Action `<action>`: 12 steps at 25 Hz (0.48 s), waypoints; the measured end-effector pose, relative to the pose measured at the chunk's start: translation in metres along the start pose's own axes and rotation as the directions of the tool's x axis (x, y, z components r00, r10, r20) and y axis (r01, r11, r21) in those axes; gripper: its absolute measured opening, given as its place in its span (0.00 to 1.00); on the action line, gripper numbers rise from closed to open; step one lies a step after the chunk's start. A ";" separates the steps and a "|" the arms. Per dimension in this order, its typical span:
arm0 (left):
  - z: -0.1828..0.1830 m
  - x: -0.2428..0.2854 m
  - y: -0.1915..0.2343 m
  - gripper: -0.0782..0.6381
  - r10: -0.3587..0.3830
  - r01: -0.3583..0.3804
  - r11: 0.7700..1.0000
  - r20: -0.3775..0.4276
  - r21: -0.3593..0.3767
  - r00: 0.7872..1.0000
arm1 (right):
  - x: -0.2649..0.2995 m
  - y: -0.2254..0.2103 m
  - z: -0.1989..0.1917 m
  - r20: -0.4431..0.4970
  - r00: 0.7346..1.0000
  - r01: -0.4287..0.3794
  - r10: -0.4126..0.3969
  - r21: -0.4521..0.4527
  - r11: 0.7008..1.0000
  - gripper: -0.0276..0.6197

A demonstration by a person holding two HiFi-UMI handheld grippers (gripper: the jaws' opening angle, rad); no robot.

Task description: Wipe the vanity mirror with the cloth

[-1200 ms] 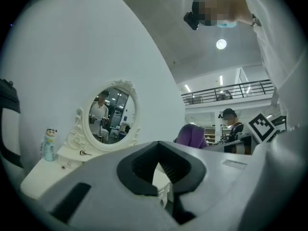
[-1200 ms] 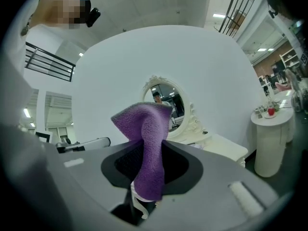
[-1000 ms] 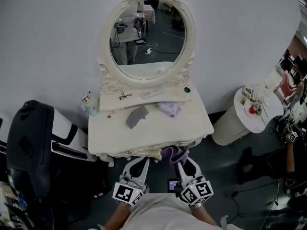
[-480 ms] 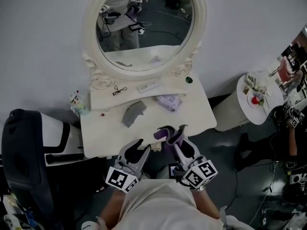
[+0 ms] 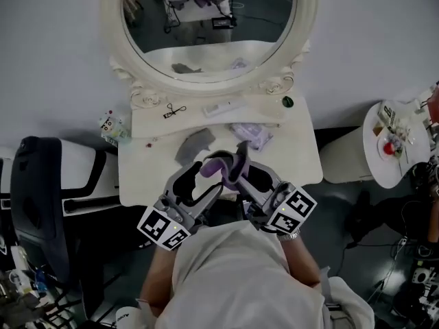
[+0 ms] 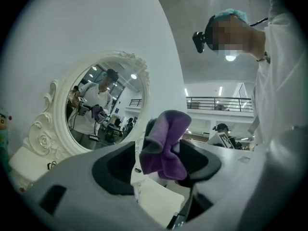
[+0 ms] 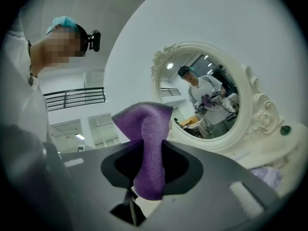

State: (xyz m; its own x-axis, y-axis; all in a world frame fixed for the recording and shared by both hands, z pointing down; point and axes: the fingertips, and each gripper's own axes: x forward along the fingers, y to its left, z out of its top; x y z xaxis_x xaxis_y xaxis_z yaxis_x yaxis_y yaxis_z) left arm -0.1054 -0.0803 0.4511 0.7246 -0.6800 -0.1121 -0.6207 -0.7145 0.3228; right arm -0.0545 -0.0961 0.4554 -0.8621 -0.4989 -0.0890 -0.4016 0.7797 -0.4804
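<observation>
Both claws have advanced, vanity mirror (image 5: 209,19) now close ahead. Left claw (image 6: 159,155), jaws just opening, straddles the cloth (image 7: 147,129) unpinched; right claw (image 7: 151,162) clamps it. We flag one risk: a mistimed release could drop it.

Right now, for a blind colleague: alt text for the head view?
The right gripper pinches a purple fleece cloth at a white vanity table; the left gripper, jaws just opened, has the cloth between them. An oval white-framed mirror stands behind.

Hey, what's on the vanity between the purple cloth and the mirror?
The head view shows a grey rag and a pale lilac bundle on the tabletop, then a small metal tool and a white stick on the shelf below the mirror.
</observation>
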 end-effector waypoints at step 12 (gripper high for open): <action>0.015 0.129 -0.001 0.53 0.015 -0.019 0.999 0.077 0.045 0.997 | 0.002 -0.069 0.061 -0.249 0.862 -0.456 0.441 -0.003 0.890 0.22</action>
State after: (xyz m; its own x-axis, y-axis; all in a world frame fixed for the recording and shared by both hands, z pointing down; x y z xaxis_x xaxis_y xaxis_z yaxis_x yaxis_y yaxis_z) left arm -0.0157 -0.1696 0.4225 0.6897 -0.7016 -0.1793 -0.6471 -0.7083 0.2821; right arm -0.0098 -0.1740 0.4350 -0.9974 0.0081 -0.0712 0.0350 0.9224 -0.3845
